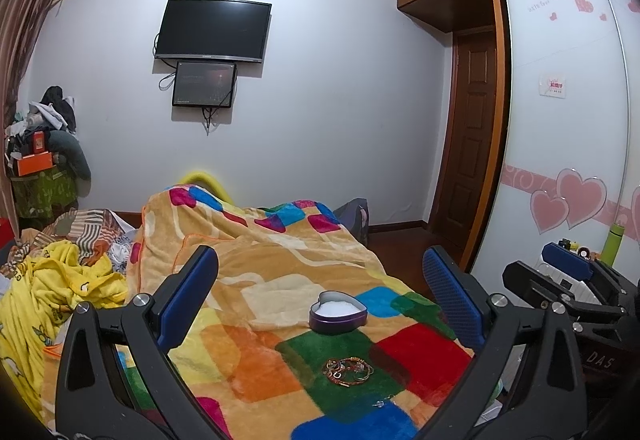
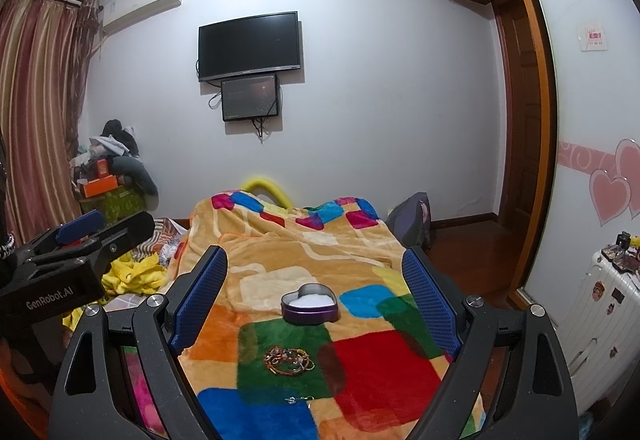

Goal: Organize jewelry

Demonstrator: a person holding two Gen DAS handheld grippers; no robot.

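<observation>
A purple heart-shaped tin (image 1: 338, 313) with a white lining stands open on the patchwork blanket (image 1: 256, 360); it also shows in the right wrist view (image 2: 309, 304). A heap of beaded bracelets (image 1: 348, 370) lies on a green patch in front of it, also seen in the right wrist view (image 2: 289, 360). A small silver earring (image 1: 380, 403) lies nearer, on the blanket (image 2: 298, 399). My left gripper (image 1: 320, 280) is open and empty above the bed. My right gripper (image 2: 316, 276) is open and empty too, beside it.
A yellow garment (image 1: 48, 288) and striped bedding lie left of the blanket. A white suitcase (image 2: 600, 300) with small items stands at the right by the wardrobe door (image 2: 580, 120). A cluttered pile (image 2: 112, 168) sits in the far left corner.
</observation>
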